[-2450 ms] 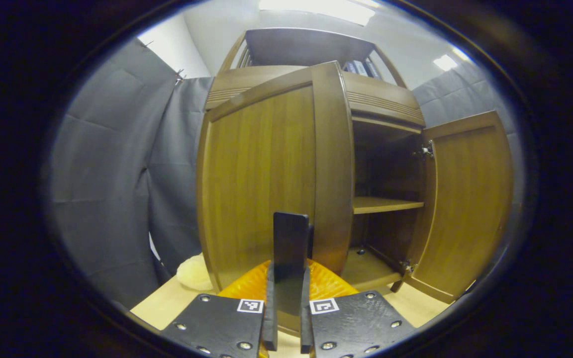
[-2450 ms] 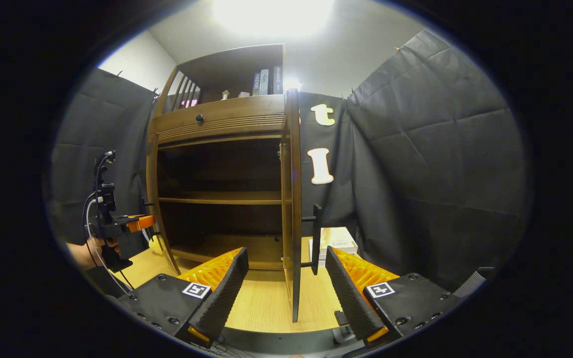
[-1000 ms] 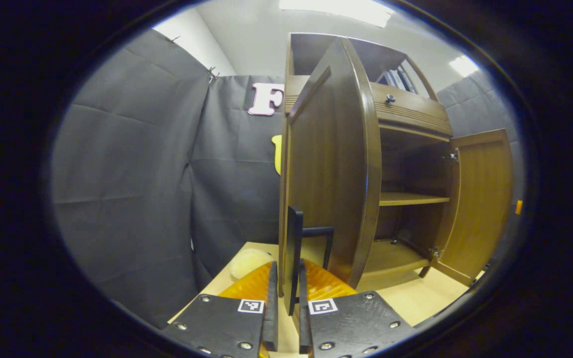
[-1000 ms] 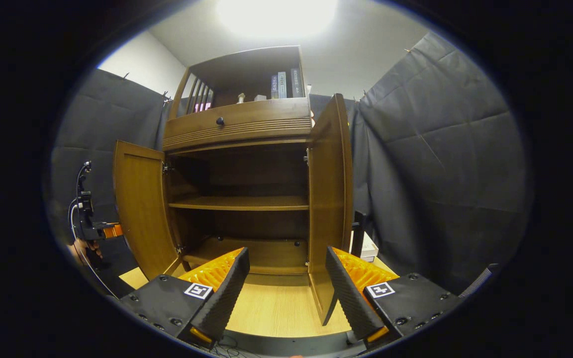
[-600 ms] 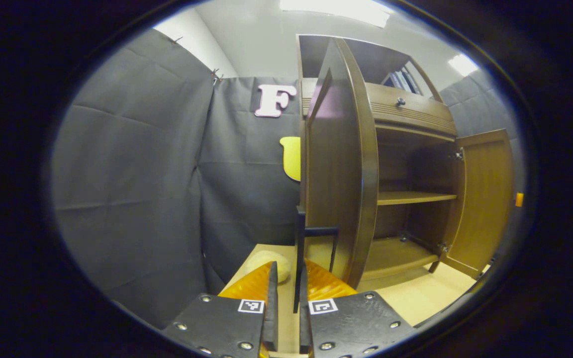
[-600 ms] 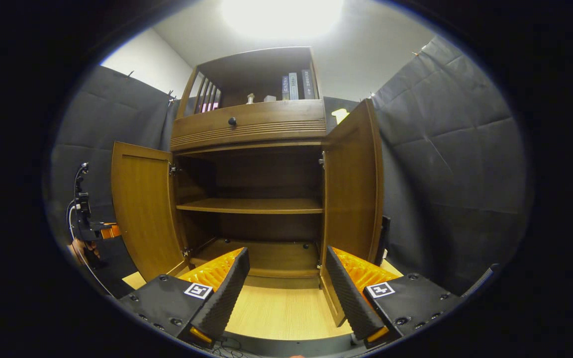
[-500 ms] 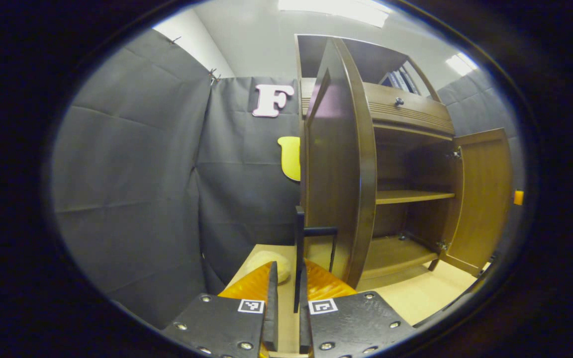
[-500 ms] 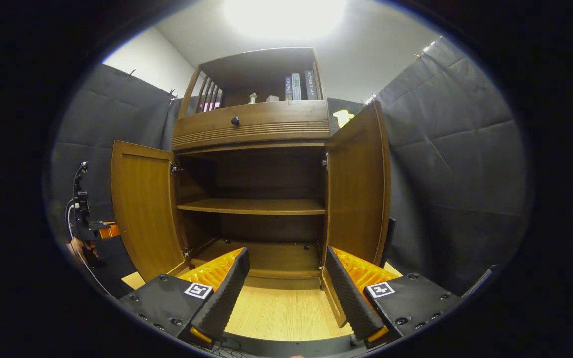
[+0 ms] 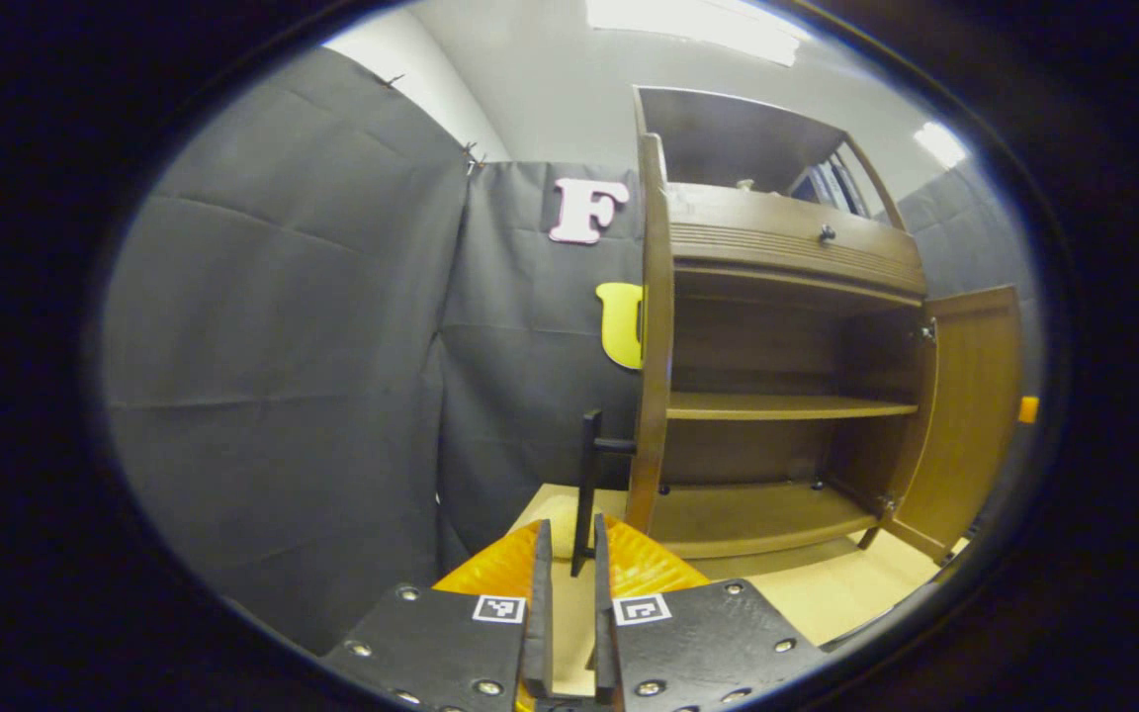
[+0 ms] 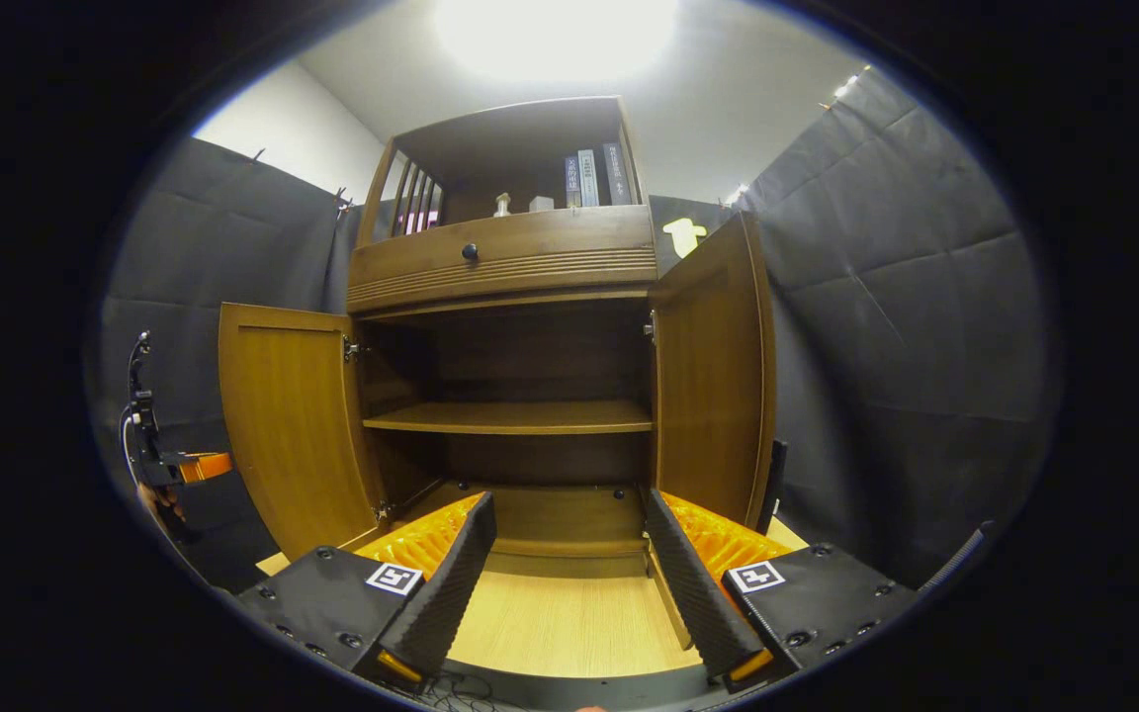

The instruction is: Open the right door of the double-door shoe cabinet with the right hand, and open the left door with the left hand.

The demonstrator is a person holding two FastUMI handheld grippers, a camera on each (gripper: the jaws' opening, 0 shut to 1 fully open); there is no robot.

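1. The left gripper had its fingers nearly together, with the black handle of the left door just ahead, free of them.
2. That door stood wide open, seen edge-on.
3. The right gripper was spread apart, holding nothing.
4. The right door stood open beyond it, beside the shoe cabinet.

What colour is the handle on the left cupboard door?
Black. The thin bar handle sticks out from the brown wooden left door; the left gripper view shows it best.
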